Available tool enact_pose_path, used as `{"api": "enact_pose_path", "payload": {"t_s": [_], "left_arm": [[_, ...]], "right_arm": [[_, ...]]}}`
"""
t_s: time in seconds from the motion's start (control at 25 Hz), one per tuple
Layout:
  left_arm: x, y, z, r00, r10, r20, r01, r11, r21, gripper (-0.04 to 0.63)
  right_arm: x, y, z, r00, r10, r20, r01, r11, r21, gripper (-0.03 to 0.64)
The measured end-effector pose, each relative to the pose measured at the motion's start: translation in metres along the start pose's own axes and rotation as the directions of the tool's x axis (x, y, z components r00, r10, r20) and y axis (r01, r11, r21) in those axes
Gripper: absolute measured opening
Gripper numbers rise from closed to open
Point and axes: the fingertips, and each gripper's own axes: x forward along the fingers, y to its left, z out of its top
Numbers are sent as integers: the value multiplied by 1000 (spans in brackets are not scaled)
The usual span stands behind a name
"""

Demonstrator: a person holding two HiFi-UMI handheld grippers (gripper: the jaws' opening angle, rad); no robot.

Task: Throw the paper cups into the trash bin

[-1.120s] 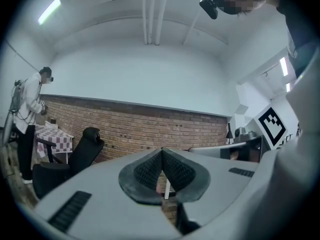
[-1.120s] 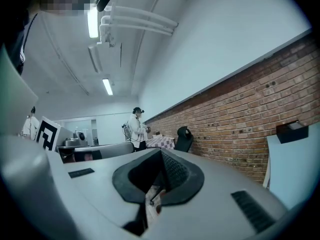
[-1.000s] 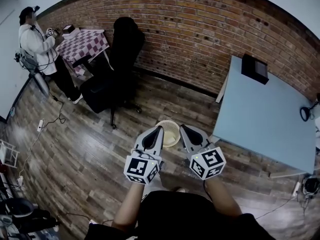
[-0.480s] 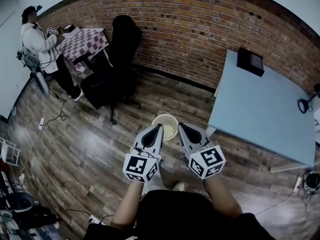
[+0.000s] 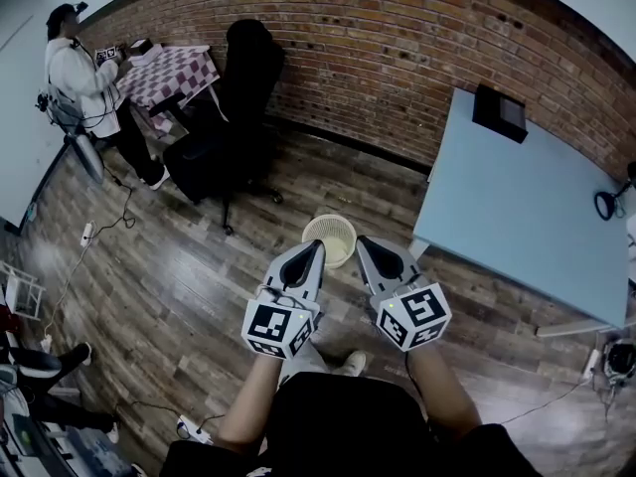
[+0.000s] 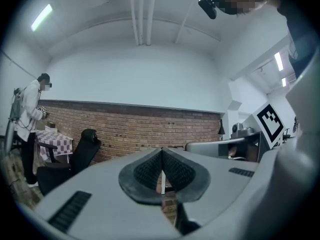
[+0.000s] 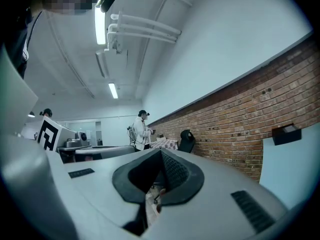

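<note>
The trash bin (pale, round, open-topped) stands on the wood floor. Just this side of the bin, the left gripper and right gripper sit side by side, each pinched together on nothing. Right of the bin stands a light blue table, and left of the bin a black chair.
</note>
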Motion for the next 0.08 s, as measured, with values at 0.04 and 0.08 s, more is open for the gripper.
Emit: {"api": "enact_pose_path", "payload": {"t_s": [0.04, 0.08], "left_arm": [[-1, -2, 0, 1000, -3, -2, 3, 1000, 3, 3], [-2, -4, 0, 1000, -5, -5, 5, 1000, 5, 3]], "right_arm": [[-2, 0, 0, 1000, -1, 1, 1, 1000, 2, 3], [-4, 0, 0, 1000, -2, 3, 2, 1000, 4, 3]]}}
